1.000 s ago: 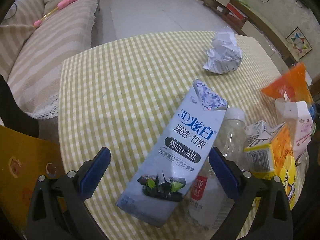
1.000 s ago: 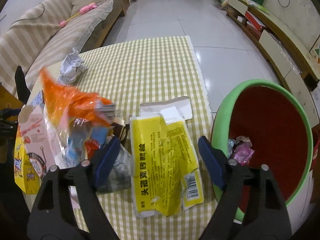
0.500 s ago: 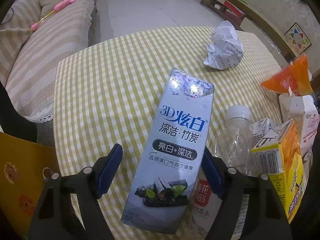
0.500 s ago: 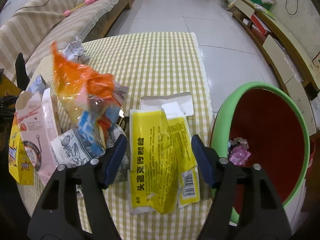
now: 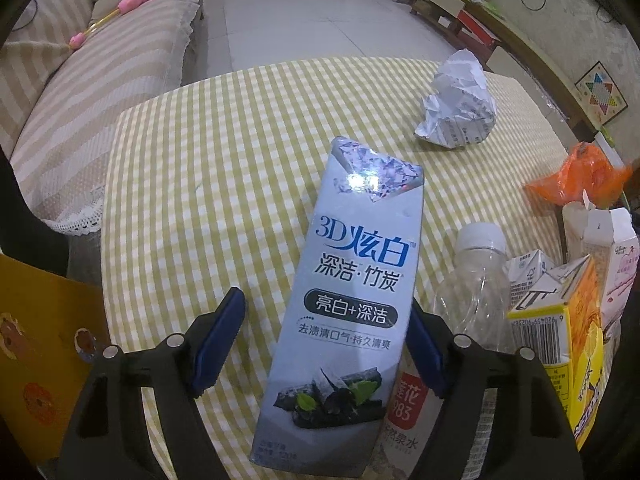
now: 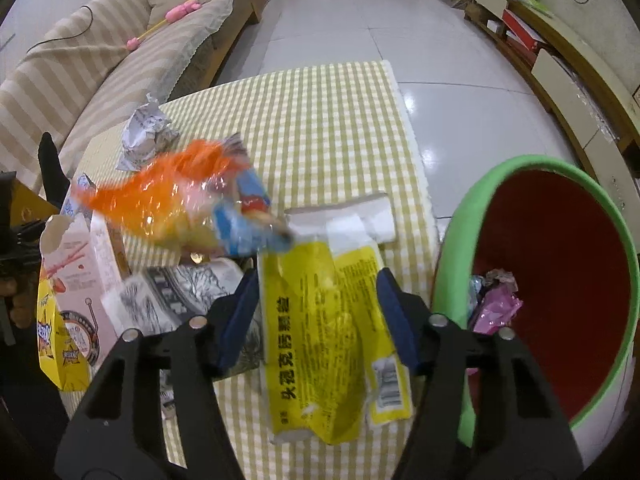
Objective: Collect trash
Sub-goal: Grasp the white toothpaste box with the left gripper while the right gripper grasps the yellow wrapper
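Left gripper [image 5: 326, 340] straddles the toothpaste box [image 5: 352, 300], which lies flat on the checked table [image 5: 224, 168]. Right pad touches the box edge, left pad has a clear gap, so jaws are apart, no clamp. A clear bottle [image 5: 472, 292] lies just beside the box on its right, with cartons [image 5: 560, 320] past that. Crumpled paper [image 5: 460, 108] sits farther back, well apart.

Right gripper [image 6: 318, 312] has just been closing around the yellow wrapper [image 6: 324, 328], which lies flat near the table's front edge. Left pad is at the wrapper's edge, right pad near the other edge. Can't tell if either pad presses yet.

An orange bag [image 6: 180, 204], blurred, is left of the wrapper, tip touching its top corner. The green-rimmed bin [image 6: 472, 216] stands beside the table on the right, with a pink wrapper [image 6: 496, 304] inside.
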The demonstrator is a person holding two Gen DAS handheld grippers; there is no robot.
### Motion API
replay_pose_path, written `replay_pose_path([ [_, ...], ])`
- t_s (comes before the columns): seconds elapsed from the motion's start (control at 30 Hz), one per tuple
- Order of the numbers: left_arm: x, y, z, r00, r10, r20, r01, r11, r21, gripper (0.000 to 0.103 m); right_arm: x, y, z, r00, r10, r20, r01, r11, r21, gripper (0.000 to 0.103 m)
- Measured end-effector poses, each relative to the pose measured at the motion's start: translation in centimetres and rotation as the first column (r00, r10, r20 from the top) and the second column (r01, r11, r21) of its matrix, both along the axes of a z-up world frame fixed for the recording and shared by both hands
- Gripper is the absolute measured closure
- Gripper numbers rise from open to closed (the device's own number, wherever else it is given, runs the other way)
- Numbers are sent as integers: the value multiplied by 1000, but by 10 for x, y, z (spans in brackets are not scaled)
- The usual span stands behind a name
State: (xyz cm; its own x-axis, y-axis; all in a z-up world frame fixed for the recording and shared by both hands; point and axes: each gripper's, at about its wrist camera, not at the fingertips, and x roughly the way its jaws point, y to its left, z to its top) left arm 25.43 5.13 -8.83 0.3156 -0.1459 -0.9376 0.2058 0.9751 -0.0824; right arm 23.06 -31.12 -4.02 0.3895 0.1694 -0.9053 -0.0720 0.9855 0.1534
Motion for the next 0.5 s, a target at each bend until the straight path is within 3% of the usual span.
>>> replay_pose_path([
  [0.37,-5,0,1,1000,7,6,-7,1000,-3,35,-1,11,-12,1000,27,-6,-27,997,-72,48],
  [0.47,-4,0,1,1000,10,7,-10,1000,-14,45,0,12,-12,1000,25,4,-24,995,-92,62],
  [0.5,-4,0,2,1000,10,8,-10,1000,-15,54,0,11,-11,1000,21,4,-20,996,-88,63],
])
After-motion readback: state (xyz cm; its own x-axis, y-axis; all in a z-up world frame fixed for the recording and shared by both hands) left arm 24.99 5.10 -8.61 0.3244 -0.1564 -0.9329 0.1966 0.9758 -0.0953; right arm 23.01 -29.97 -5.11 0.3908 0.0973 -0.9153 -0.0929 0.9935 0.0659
